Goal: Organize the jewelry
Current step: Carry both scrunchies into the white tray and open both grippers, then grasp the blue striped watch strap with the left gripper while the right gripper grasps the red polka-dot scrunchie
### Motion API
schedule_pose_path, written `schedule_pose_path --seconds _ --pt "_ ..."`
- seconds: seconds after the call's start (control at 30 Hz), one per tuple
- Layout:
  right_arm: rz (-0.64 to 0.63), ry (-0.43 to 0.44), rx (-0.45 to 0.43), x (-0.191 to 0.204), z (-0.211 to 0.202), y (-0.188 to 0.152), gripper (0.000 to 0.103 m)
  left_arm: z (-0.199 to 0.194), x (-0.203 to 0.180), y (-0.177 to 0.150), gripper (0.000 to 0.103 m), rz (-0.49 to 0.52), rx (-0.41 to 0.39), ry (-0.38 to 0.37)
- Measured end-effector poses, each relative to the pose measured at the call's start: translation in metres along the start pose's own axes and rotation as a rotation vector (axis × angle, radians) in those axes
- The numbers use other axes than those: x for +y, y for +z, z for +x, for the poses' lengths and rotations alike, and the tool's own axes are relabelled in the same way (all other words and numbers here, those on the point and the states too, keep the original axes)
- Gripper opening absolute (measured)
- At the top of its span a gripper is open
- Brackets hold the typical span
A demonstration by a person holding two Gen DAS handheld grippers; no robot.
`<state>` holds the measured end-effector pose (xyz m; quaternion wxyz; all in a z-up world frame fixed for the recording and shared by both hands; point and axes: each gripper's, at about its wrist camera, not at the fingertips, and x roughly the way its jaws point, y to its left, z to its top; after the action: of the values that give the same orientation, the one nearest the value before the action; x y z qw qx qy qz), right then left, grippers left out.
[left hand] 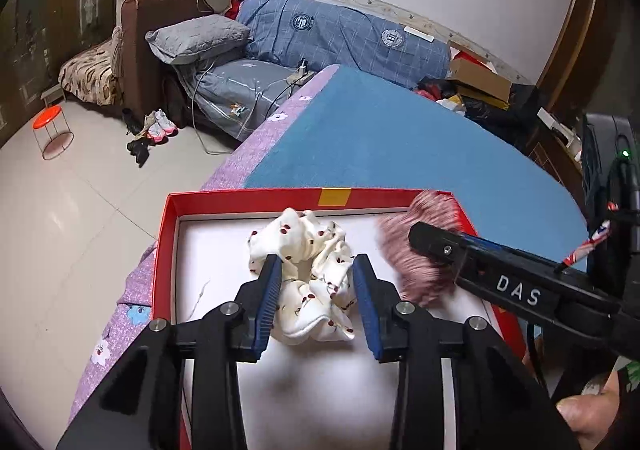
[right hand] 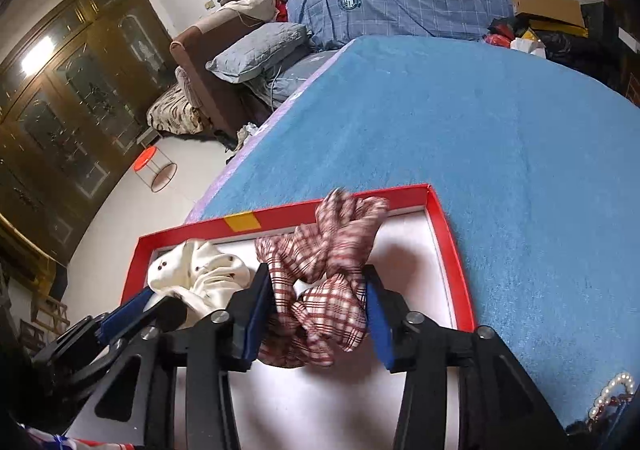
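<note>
left wrist view: cherry-print scrunchie (left hand: 308,282) lower centre, in red tray (left hand: 166,234); left gripper (left hand: 316,286) parted, pads beside it. right gripper (right hand: 318,300) parted around plaid scrunchie (right hand: 328,274). soft, light; pinch bunched fold.

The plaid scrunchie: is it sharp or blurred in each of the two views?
Left wrist view: the plaid scrunchie is smeared by motion blur, while the cherry-print scrunchie is sharp. Right wrist view: its check pattern is mostly crisp; only the top edge blurs.
</note>
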<state>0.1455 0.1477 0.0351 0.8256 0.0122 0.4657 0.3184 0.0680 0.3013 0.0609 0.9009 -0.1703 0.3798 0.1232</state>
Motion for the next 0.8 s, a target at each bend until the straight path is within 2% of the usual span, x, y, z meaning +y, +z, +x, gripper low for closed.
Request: schedule_pose_path --seconds 0.1,0.23,0.27,0.33,0.43,0.5,0.6,0.67,0.8 --pt "0.008 0.008 0.004 -0.001 0.001 0.001 0.051 -0.005 -0.001 -0.001 0.036 0.008 0.002 -0.01" --pt "0.039 0.037 -0.032 -0.01 -0.016 -0.002 0.059 -0.027 -0.005 -0.009 0.06 0.013 -0.037 -0.015" --pt "0.048 0.047 -0.044 -0.012 -0.022 -0.005 0.059 -0.032 -0.006 -0.011 0.062 0.012 -0.053 -0.007" --pt "0.041 0.033 -0.08 -0.012 -0.032 -0.012 0.059 -0.042 -0.012 -0.021 0.063 0.028 -0.078 0.05" --pt "0.005 -0.018 -0.127 -0.01 -0.042 -0.025 0.059 -0.042 -0.021 -0.031 0.064 0.059 -0.06 0.025" --pt "-0.025 -0.054 -0.149 -0.005 -0.047 -0.032 0.065 -0.038 -0.025 -0.038 0.064 0.073 -0.031 0.051" --pt "-0.047 -0.084 -0.156 -0.003 -0.049 -0.039 0.065 -0.038 -0.022 -0.044 0.064 0.067 -0.024 0.097" --pt "-0.05 -0.098 -0.148 -0.003 -0.05 -0.044 0.065 -0.04 -0.018 -0.048 0.064 0.06 -0.016 0.102" --pt "-0.018 -0.08 -0.147 -0.01 -0.059 -0.051 0.065 -0.056 -0.013 -0.062 0.064 0.095 -0.025 0.116"
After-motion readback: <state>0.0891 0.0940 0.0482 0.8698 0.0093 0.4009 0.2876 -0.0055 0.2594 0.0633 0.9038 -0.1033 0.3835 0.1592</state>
